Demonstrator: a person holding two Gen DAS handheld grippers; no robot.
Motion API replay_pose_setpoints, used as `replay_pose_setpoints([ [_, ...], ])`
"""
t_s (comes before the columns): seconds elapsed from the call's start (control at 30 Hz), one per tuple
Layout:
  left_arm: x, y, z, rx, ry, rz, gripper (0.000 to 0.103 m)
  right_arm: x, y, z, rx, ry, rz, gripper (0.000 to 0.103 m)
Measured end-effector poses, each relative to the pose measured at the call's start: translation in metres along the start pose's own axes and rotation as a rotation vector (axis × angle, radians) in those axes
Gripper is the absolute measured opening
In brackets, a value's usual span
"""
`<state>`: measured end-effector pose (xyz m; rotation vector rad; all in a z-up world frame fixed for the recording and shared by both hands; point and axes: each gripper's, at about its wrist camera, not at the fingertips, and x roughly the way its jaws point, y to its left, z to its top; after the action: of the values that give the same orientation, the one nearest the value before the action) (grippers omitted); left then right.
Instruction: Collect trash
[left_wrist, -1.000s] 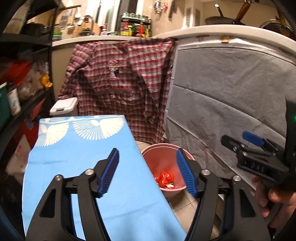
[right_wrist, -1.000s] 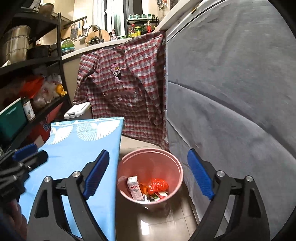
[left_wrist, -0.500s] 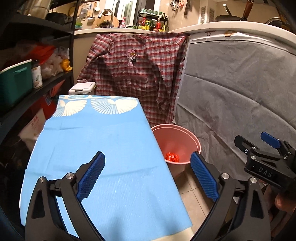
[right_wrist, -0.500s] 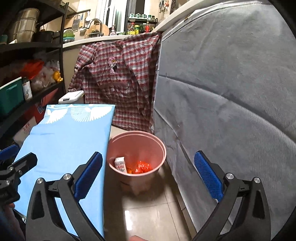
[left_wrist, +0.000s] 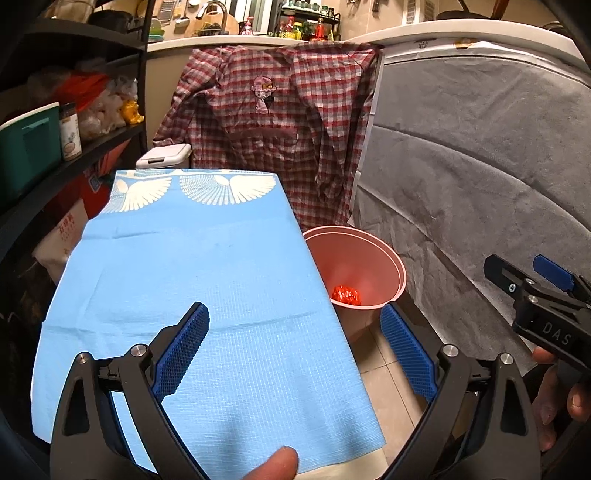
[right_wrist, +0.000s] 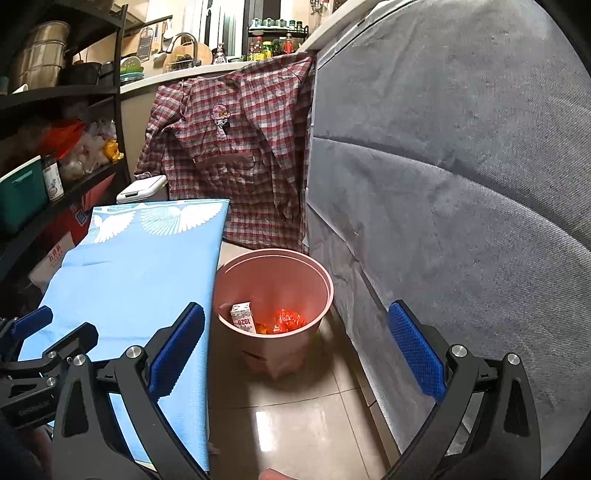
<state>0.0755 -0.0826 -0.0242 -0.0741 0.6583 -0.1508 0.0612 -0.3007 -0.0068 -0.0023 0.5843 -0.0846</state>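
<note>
A pink bin (right_wrist: 295, 350) stands on the tiled floor between the blue-covered table (right_wrist: 140, 280) and a grey-draped cabinet. Inside it lie a small white carton (right_wrist: 243, 317) and crumpled red wrappers (right_wrist: 288, 320). In the left wrist view the same bin (left_wrist: 369, 254) shows one red wrapper (left_wrist: 346, 294). My left gripper (left_wrist: 293, 347) hangs open over the table's near right edge, nothing between its blue pads. My right gripper (right_wrist: 295, 350) is open too, empty, above the floor just in front of the bin.
A plaid shirt (left_wrist: 273, 122) hangs behind the table. Dark shelves (left_wrist: 55, 147) with a green box and bags line the left. A white lidded bin (left_wrist: 164, 157) sits past the table's far end. The grey cloth (right_wrist: 461, 184) covers the cabinet on the right.
Both grippers pulled back from over the bin and sank a little, so the bin now looks farther off. The left jaws spread wider; the right ones widened slightly.
</note>
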Motion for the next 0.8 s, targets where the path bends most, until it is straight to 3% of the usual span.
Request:
replay_pose_setpoints([
  [0.8,0.01,-0.01,0.004,0.019,0.018,-0.008,0.091,0.007,-0.001,0.0,-0.007,0.014,-0.018,0.098],
])
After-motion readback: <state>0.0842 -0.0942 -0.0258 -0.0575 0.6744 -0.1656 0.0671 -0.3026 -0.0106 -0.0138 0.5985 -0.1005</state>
